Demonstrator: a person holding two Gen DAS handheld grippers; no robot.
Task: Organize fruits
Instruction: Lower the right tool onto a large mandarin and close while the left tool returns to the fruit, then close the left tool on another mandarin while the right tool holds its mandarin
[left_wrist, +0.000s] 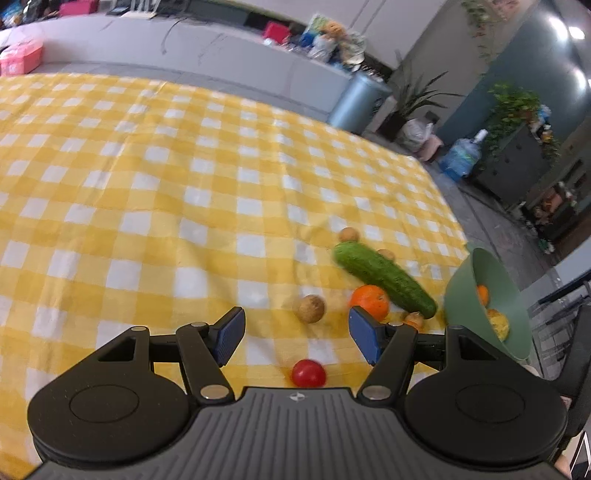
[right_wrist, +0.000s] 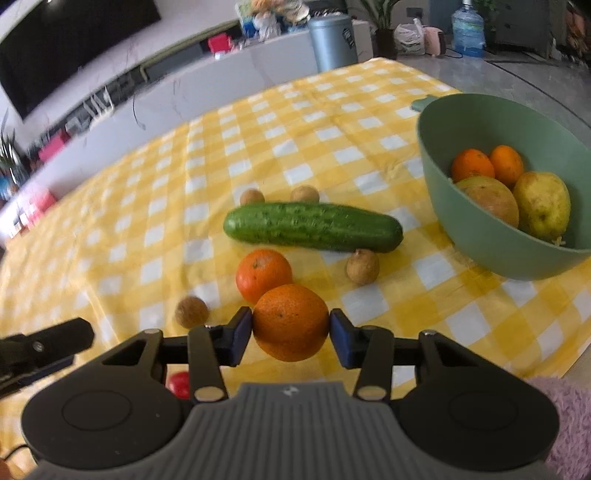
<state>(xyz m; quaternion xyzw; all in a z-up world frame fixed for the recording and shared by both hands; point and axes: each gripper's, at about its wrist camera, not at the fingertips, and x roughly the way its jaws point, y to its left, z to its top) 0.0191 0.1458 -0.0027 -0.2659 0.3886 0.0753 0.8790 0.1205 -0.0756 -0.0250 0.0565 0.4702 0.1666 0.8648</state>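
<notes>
Right wrist: orange (right_wrist: 290, 322) between hand-held gripper (right_wrist: 291, 334) pads.

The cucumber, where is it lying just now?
In the right wrist view the cucumber lies flat mid-cloth, left of the green bowl, with two small brown fruits behind it and an orange in front.

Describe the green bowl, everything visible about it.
The green bowl is a deep, round, matte vessel that looks like plastic, with a small tab handle on its far rim. It stands upright on the yellow checked cloth, near the cloth's right edge, to the right of the cucumber and apart from it. Inside lie two oranges, a yellow-green pear-like fruit and a duller rounded fruit. Neither gripper touches it.
</notes>
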